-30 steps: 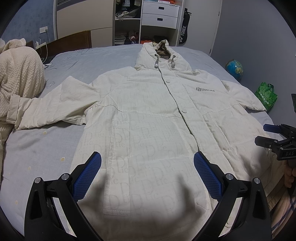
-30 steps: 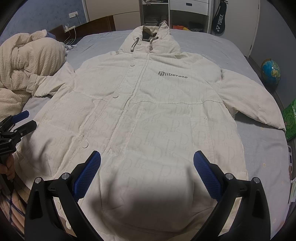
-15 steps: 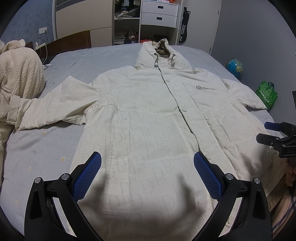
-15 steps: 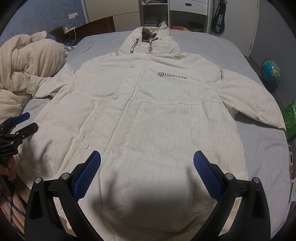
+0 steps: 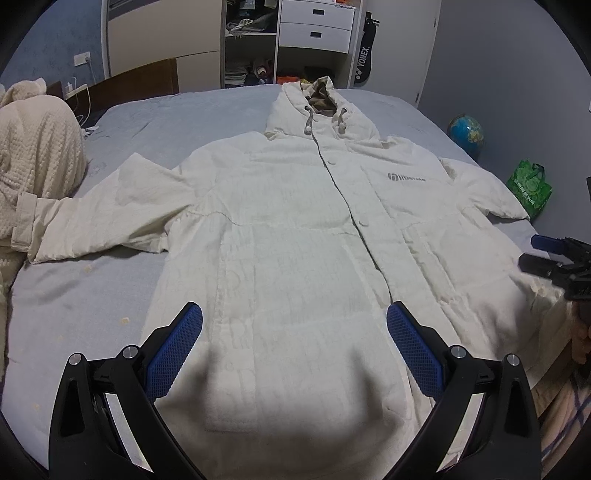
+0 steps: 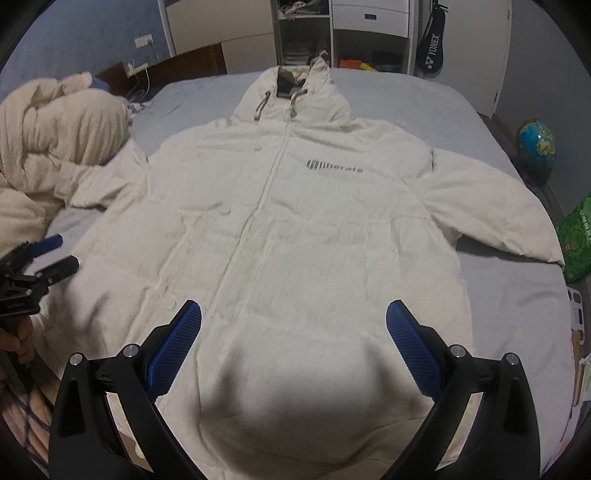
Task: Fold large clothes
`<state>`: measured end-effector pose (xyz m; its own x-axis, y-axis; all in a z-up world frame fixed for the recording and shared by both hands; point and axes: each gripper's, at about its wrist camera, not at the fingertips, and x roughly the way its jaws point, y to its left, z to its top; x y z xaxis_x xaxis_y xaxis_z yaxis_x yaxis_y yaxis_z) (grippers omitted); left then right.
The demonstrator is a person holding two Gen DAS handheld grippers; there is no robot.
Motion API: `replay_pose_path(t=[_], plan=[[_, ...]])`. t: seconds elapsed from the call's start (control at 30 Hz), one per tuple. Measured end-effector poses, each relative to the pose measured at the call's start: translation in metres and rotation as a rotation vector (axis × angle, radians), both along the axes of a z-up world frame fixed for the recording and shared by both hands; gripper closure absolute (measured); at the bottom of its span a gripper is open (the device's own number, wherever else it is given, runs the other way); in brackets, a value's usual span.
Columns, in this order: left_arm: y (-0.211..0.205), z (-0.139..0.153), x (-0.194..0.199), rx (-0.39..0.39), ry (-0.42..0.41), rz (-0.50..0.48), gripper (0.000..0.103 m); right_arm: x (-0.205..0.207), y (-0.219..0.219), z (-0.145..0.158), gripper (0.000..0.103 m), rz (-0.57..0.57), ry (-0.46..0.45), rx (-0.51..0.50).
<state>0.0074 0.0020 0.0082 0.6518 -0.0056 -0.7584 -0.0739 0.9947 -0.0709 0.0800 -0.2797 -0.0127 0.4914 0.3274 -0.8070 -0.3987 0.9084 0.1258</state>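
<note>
A large cream hooded coat (image 5: 295, 229) (image 6: 295, 229) lies flat and buttoned on the grey bed, hood at the far end, both sleeves spread out to the sides. My left gripper (image 5: 294, 343) hovers open above the coat's lower left part, nothing between its blue pads. Over the lower right part hangs my right gripper (image 6: 293, 343), also open and empty. Each gripper shows in the other's view: the right one (image 5: 543, 254) at the right edge, the left one (image 6: 51, 254) at the left edge, both above the hem.
A cream knitted blanket (image 5: 33, 166) (image 6: 55, 147) is heaped on the bed's left side, touching the left sleeve cuff. Shelves and white drawers (image 5: 314, 26) stand beyond the bed. A globe (image 5: 465, 131) and a green bag (image 5: 530, 186) sit on the floor at right.
Both grippers have drifted slightly: the right gripper sits a little lower in the left view. The coat lies unmoved and both grippers stay open.
</note>
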Motion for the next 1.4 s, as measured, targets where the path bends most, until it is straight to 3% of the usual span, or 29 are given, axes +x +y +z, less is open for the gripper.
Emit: replay_pose_path(t=[0.17,0.33,0.57,0.8,0.93,1.07,1.2,1.33,1.4], plan=[[0.006,0.013,0.012,0.058,0.0,0.0,0.007,0.026,-0.049,0.041,0.006,-0.068,-0.007,0.143],[0.02,0.015,0.031,0.002,0.011,0.046,0.007,0.066,-0.122,0.053,0.006,-0.182,0.001,0.206],[0.013,0.003,0.054,-0.034,0.066,0.032,0.007,0.116,-0.252,0.006,0.006,-0.449,0.054,0.302],[0.005,-0.019,0.065,-0.015,0.111,0.008,0.007,0.157,-0.352,-0.052,0.007,-0.698,0.131,0.519],[0.007,-0.029,0.064,0.009,0.131,0.015,0.007,0.176,-0.38,-0.079,0.01,-0.765,0.162,0.627],[0.005,-0.035,0.063,0.034,0.129,0.017,0.007,0.196,-0.399,-0.103,0.028,-0.832,0.196,0.691],[0.003,-0.038,0.065,0.027,0.124,0.01,0.007,0.21,-0.408,-0.124,0.033,-0.904,0.236,0.718],[-0.002,-0.043,0.065,0.041,0.137,-0.015,0.007,0.22,-0.423,-0.132,0.038,-0.982,0.198,0.794],[-0.002,-0.045,0.065,0.046,0.143,-0.019,0.007,0.22,-0.432,-0.135,0.049,-1.025,0.195,0.815]])
